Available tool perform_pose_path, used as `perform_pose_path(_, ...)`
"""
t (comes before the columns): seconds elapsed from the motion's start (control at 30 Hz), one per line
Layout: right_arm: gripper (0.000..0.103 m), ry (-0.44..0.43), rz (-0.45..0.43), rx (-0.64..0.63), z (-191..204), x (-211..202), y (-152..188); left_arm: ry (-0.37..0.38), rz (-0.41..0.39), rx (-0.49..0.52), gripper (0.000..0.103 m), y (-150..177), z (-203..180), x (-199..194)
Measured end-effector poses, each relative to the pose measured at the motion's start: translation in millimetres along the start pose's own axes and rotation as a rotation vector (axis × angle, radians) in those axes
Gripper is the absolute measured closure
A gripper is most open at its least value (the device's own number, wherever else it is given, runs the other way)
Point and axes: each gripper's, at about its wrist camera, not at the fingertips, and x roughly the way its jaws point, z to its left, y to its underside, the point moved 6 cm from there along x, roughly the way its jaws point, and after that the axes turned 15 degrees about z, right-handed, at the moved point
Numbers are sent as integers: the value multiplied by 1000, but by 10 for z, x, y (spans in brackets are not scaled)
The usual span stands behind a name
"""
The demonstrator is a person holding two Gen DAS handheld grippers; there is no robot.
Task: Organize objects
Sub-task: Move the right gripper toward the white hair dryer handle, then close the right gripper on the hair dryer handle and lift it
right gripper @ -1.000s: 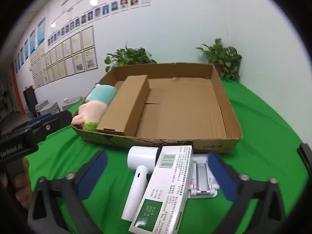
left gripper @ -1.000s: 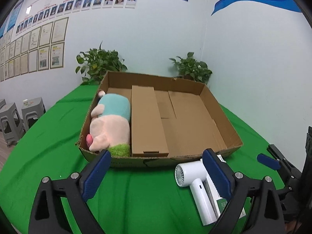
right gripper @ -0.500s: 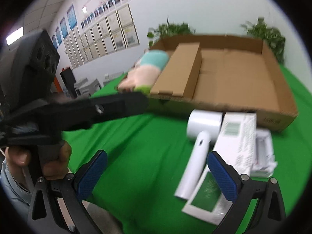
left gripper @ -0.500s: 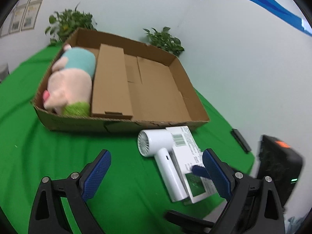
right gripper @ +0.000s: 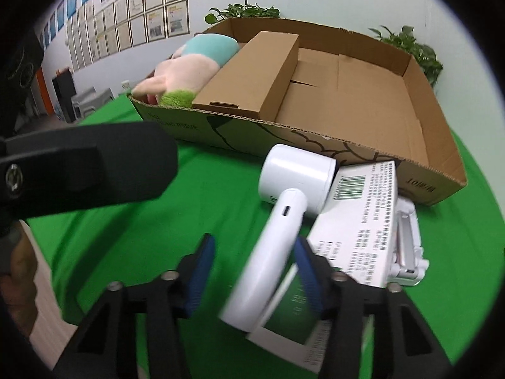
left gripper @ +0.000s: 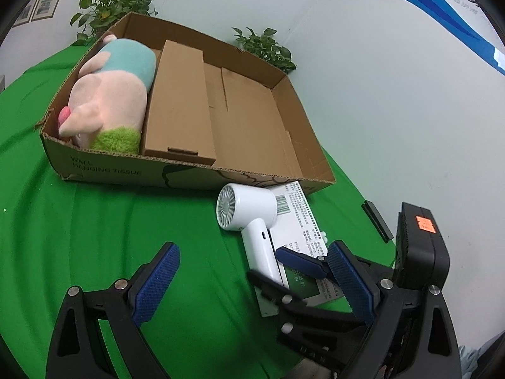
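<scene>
Your right gripper (right gripper: 253,241) is set astride the handle of the white hair dryer (right gripper: 296,177), low down near the handle's free end. Its jaws have just been closing and now stand narrow. The handle is between them. The pad on the carton side lies against the handle; on the other side a strip of green cloth shows between pad and handle. The picture is blurred there. I record the grip as not yet made.

The hair dryer lies flat on the green worktop (left gripper: 94,237), just in front of the near wall of the cardboard tray (left gripper: 104,170). Its round head points toward the tray and its handle runs back toward you. It lies touching a white-and-green carton (right gripper: 363,221), with the handle's end resting on the carton's green face.

Your left gripper (left gripper: 252,249) is spread wide with nothing between its pads. It hangs above the worktop, with the hair dryer ahead of it and nearer its right pad.

Inside the tray, a plush toy (left gripper: 107,94) lies along the left wall. A long brown box (left gripper: 180,110) lies just beside it.
</scene>
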Motion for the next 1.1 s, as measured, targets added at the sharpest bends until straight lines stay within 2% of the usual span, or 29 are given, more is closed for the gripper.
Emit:
perform_pose_path(0.07, 75, -1, 4, -9, -3, 5, 1, 11, 8, -9, 9, 22, 21, 6)
perform_pose_path(0.1, 75, -10, 5, -7, 2, 5, -3, 19, 10, -15, 9, 27, 34, 8)
perform_pose_path(0.33, 73, -39, 7, 4, -25, 23, -20, 45, 20, -38, 9, 52, 97, -8)
perform_pose_path(0.47, 59, -21, 32, 1, 26, 86, -115, 42, 20, -47, 9, 55, 110, -7)
perform_pose_path(0.57, 62, 41, 32, -31, 78, 133, -154, 37, 19, -44, 9, 61, 97, -32)
perform_pose_path(0.6, 67, 40, 27, -35, 80, 126, -153, 33, 15, -43, 9, 67, 108, -56)
perform_pose_path(0.77, 70, -24, -3, -58, 107, 69, -69, 40, 14, -63, 9, 63, 199, -113)
perform_pose_path(0.87, 71, -76, -26, -103, 182, 6, 21, 70, 33, -70, 9, 71, 218, -77)
perform_pose_path(1.03, 72, -132, -76, -249, 292, -80, 195, 128, 91, -69, 9, 106, 165, 91)
perform_pose_path(1.1, 72, -132, -77, -268, 270, -86, 223, 150, 124, -71, 9, 119, 131, 195)
